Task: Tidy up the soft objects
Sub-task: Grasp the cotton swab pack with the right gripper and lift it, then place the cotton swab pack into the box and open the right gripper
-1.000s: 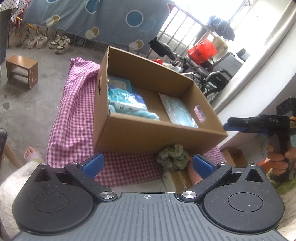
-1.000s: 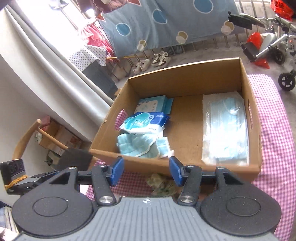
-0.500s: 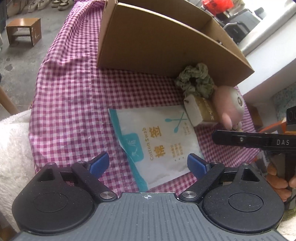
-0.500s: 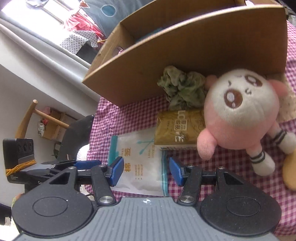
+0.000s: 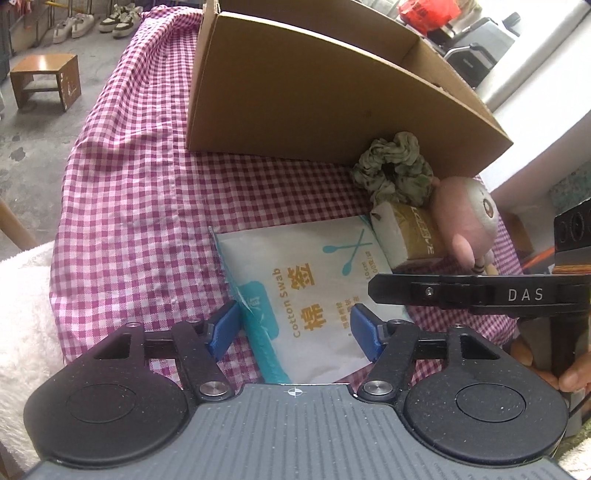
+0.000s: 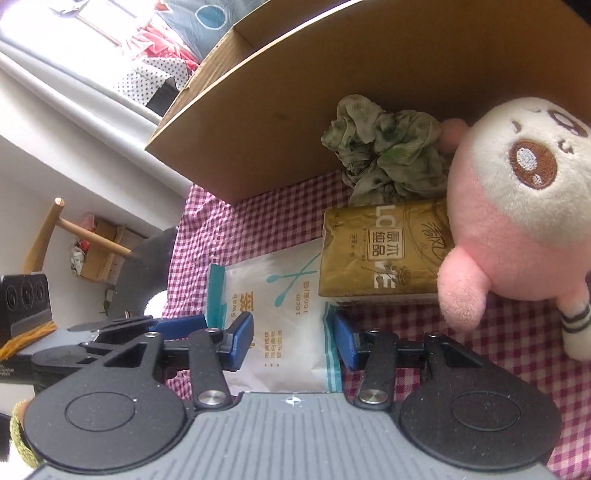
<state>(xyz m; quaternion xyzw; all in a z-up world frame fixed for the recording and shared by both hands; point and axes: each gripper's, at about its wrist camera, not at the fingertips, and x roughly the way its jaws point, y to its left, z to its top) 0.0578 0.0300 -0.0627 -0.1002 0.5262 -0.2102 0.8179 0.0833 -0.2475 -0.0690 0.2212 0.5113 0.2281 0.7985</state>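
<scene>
Left wrist view: we find both hand-held grippers, left (image 5: 293, 328) and right (image 6: 291, 339), half-open and closing around the cotton swab packet (image 5: 310, 295), pads not yet pressing.

Scene lit by bright, soft daylight. Window (image 6: 92, 22) at upper left of right wrist view blown out to white glare. Shadow cast under cardboard box (image 5: 314, 110) onto checked cloth (image 5: 129, 206). Straight edges bent by fisheye distortion toward frame borders. Plush toy (image 6: 517, 206) rendered slightly soft.
</scene>
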